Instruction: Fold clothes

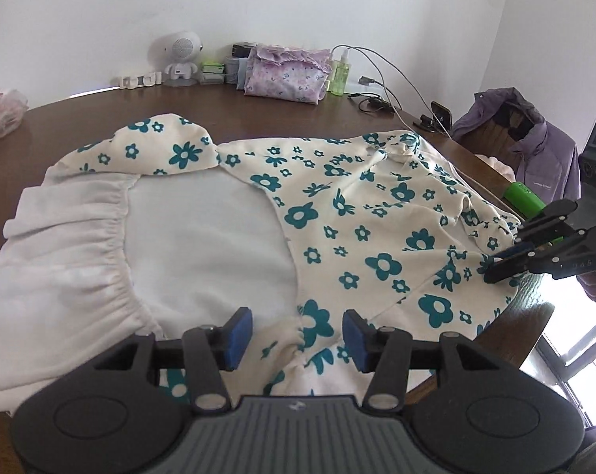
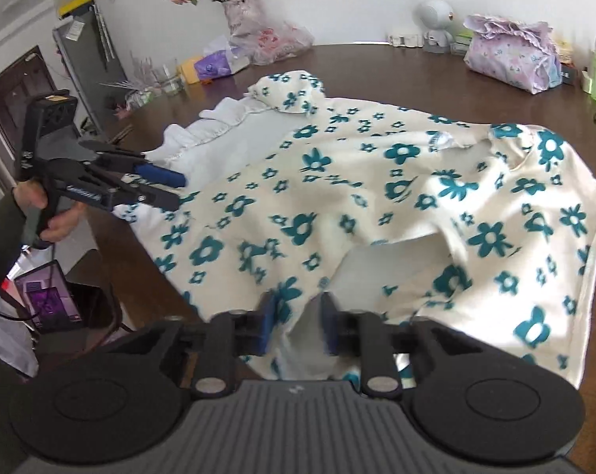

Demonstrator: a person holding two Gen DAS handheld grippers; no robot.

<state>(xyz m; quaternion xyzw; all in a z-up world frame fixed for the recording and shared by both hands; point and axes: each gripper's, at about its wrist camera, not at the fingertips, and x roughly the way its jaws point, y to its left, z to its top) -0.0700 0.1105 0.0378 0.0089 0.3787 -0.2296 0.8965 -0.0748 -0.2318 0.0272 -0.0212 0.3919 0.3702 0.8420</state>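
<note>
The brown wooden table (image 1: 258, 106) stands against a white wall. Along its far edge sit a small white robot-shaped speaker (image 1: 181, 57), a lilac floral pouch (image 1: 286, 75) and a green bottle (image 1: 341, 73). A purple jacket (image 1: 535, 146) hangs on a chair to the right, and a vase of pink flowers (image 2: 242, 12) stands at the other end.

My cream flowered garment (image 1: 377, 205) lies spread across the table. Its teal blossoms face up, with the white lining and gathered hem showing on the left.

Of my 2 tongs, the left gripper (image 1: 298, 335) stands parted over the near edge, its pads clear of the cloth. The right gripper (image 2: 296, 328) pinches a bunched fold.
</note>
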